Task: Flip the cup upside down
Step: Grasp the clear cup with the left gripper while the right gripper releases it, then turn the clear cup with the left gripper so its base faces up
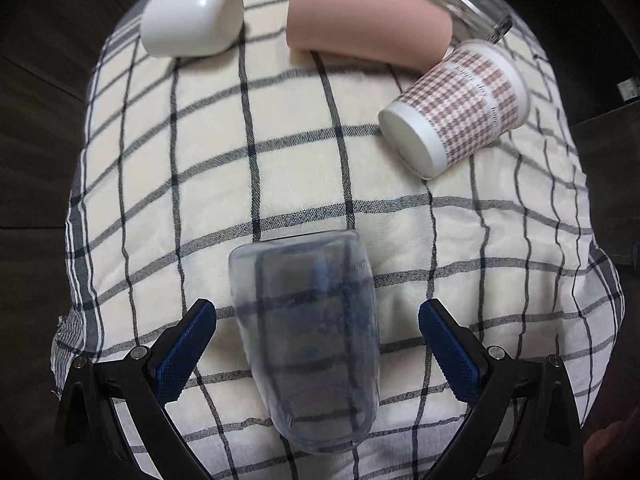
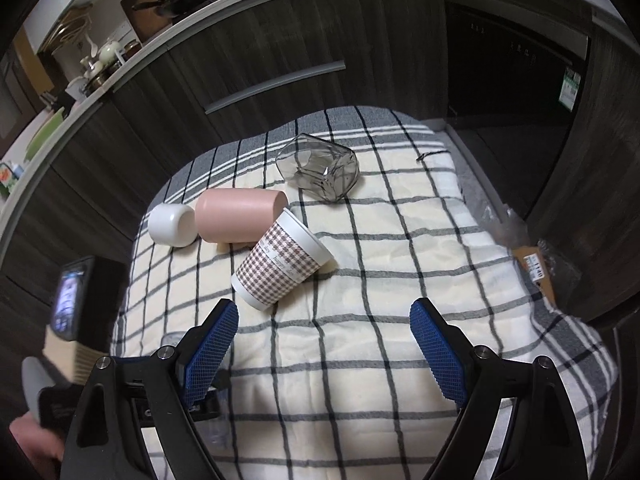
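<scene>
Translucent smooth plastic cup [image 1: 306, 344] between open left gripper [image 1: 318, 344] fingers.

A see-through blue-grey cup [image 1: 308, 340] lies on its side on the checked cloth [image 1: 280, 168], and it looks a bit blurry. Farther back lie a small white cup [image 1: 192, 20], a tall pink cup [image 1: 368, 28] and a paper cup [image 1: 456, 108] with a brown-and-white pattern, all tipped over. A clear glass cup [image 2: 318, 172] lies on its side behind them.
</scene>
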Action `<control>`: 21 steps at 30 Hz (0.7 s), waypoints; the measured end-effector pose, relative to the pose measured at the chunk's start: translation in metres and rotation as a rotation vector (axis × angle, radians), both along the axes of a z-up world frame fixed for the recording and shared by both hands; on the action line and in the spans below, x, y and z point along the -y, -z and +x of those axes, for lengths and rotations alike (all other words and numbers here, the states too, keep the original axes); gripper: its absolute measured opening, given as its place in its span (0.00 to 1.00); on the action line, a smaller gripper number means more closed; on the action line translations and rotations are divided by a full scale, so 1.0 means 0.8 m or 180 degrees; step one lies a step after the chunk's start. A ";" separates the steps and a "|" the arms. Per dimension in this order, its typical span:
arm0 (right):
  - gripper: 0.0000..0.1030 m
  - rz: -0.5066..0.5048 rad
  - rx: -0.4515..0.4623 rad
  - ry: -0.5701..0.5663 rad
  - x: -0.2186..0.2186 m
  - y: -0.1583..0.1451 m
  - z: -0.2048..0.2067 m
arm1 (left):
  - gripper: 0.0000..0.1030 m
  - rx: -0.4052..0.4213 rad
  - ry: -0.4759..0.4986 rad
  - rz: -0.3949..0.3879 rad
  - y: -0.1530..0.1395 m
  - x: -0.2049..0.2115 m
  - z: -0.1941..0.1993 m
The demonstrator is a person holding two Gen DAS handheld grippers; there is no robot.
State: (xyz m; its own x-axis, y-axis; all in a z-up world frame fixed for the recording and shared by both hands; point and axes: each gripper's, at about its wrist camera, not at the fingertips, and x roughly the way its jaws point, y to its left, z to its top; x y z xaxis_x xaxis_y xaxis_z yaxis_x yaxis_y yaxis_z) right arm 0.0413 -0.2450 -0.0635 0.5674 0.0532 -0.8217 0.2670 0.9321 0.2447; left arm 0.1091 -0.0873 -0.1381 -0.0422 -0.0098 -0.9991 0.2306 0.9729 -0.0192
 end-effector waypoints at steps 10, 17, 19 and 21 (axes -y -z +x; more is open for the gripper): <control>0.85 0.0324 -0.0113 -0.0012 0.006 0.025 0.018 | 0.87 -0.0380 0.0034 0.0177 0.040 0.009 0.019; 0.85 0.0435 -0.0217 -0.0005 0.011 0.043 0.025 | 0.70 -0.0385 0.0050 0.0130 0.062 0.006 0.021; 0.85 0.0462 -0.0227 0.0014 0.014 0.046 0.025 | 0.70 -0.0387 0.0062 0.0083 0.064 0.001 0.023; 0.85 0.0458 -0.0229 0.0020 0.014 0.046 0.025 | 0.70 -0.0373 0.0074 0.0049 0.063 -0.002 0.020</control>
State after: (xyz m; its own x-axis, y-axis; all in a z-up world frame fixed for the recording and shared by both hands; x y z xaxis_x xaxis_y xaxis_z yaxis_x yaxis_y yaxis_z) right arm 0.0614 -0.2561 -0.1005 0.5081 0.1700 -0.8444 0.2944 0.8870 0.3557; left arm 0.1249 -0.0859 -0.1888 -0.1586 0.0077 -0.9873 0.2500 0.9677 -0.0326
